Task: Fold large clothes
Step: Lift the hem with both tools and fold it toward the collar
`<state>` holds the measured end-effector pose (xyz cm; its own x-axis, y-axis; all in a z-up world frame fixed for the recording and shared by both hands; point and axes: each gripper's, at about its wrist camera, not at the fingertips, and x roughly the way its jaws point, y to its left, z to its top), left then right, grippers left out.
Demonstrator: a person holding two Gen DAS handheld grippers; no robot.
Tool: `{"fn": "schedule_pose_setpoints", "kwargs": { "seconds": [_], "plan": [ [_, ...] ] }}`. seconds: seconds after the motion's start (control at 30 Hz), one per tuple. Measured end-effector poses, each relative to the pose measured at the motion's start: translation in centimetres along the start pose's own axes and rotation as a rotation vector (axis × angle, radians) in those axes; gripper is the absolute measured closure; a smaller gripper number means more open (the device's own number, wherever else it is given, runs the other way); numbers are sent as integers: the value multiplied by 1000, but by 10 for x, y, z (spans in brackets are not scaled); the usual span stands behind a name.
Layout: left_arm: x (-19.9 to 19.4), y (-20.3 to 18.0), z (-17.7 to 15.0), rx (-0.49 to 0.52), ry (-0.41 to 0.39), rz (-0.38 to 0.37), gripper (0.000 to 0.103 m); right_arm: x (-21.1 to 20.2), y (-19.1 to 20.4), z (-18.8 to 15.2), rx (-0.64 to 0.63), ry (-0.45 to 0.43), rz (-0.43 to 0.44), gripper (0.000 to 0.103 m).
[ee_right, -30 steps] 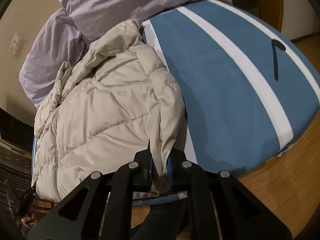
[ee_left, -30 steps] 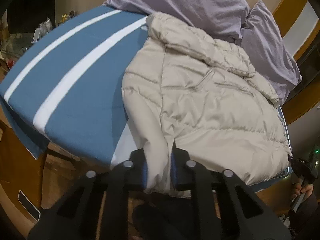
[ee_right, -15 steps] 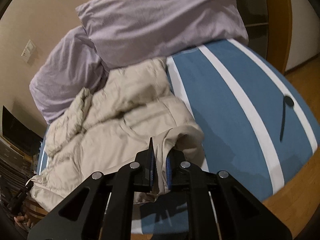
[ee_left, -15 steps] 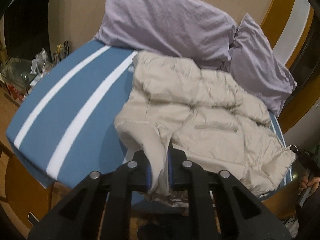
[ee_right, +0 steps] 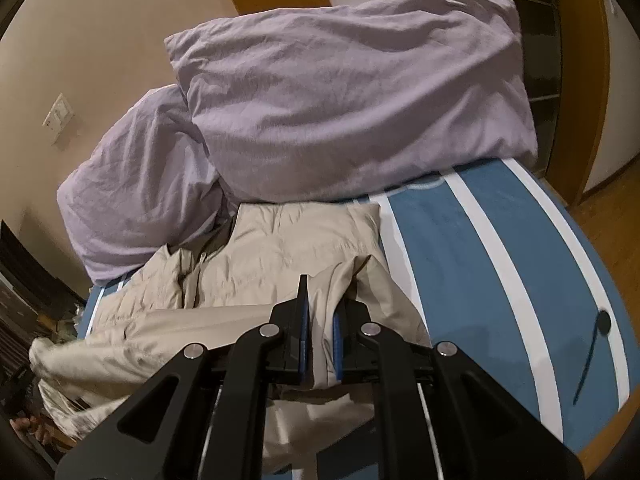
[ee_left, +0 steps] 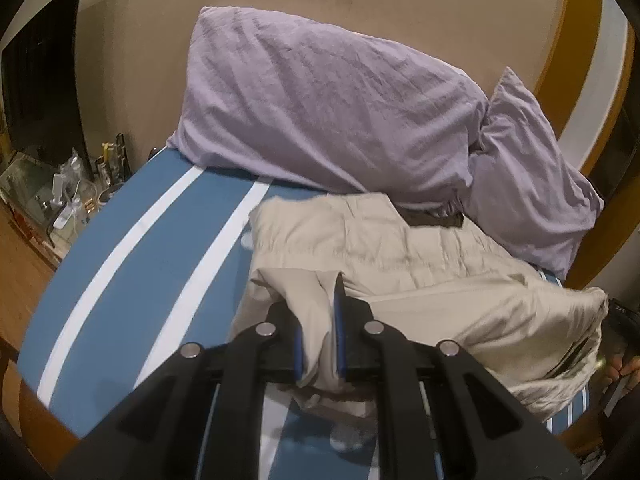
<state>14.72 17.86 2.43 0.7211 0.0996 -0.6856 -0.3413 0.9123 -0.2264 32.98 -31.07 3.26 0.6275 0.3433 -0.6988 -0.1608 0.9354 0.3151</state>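
A beige quilted jacket (ee_left: 400, 256) lies on the blue bed cover with white stripes (ee_left: 132, 264), its far part flat below the pillows. My left gripper (ee_left: 318, 308) is shut on the jacket's near hem, a fold of beige cloth pinched between the blue pads and lifted off the bed. In the right wrist view the same jacket (ee_right: 280, 248) spreads leftward, and my right gripper (ee_right: 320, 308) is shut on the hem's other corner, also raised. The lifted hem hangs slack between both grips. The jacket's underside is hidden.
Two lilac pillows (ee_left: 328, 104) (ee_left: 528, 184) lean against the beige wall behind the jacket. A cluttered side shelf (ee_left: 68, 196) stands left of the bed. A dark cable (ee_right: 596, 344) lies on the cover at right. A person's hand (ee_left: 624, 368) shows at the bed's edge.
Both grippers have risen and moved toward the pillows with the hem, so the jacket's near half has come up off the bed and started to double over the far half.
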Motion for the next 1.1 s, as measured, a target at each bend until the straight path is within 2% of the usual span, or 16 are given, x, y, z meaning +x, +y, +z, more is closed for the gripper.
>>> {"fn": "schedule_pose_setpoints", "kwargs": {
  "seconds": [0.63,1.1],
  "plan": [
    [99,-11,106,-12,-7,-3,91,85,21,78,11,-1,-36,93],
    [198,-11,109,-43,121,87,88,170,13,91,44,112,-127,91]
  ]
}}
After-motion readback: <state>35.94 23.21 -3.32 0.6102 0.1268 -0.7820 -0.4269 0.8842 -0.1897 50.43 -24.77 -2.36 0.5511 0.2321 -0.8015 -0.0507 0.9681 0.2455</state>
